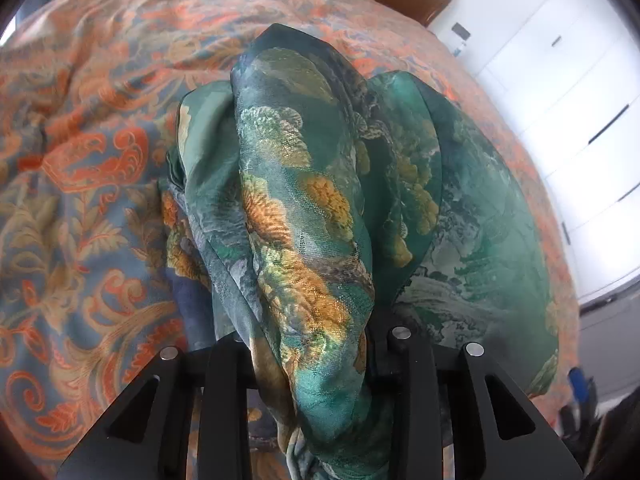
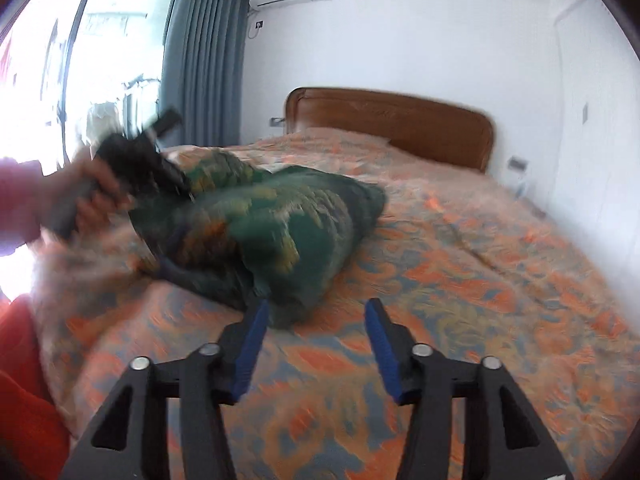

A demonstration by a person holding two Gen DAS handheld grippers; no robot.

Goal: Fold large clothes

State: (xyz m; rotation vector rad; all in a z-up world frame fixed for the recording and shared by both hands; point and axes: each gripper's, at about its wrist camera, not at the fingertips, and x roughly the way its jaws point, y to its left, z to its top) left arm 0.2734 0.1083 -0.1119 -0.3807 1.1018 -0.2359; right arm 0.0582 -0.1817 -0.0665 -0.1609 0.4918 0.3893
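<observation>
A large green garment with yellow and orange flower print (image 1: 320, 184) lies bunched on the bed; it also shows in the right wrist view (image 2: 280, 224). My left gripper (image 1: 312, 360) is shut on a thick fold of it, with cloth draped over and hiding the fingertips. In the right wrist view the left gripper (image 2: 160, 168) shows blurred at the garment's left end, held by a hand. My right gripper (image 2: 316, 308) is open and empty, its blue pads (image 2: 252, 348) just in front of the garment's near edge.
The bed carries an orange and blue patterned cover (image 2: 480, 264) with a brown wooden headboard (image 2: 392, 120) at the far end. White cupboards (image 1: 580, 100) stand beside the bed. A curtain (image 2: 200, 60) and bright window are at the back left.
</observation>
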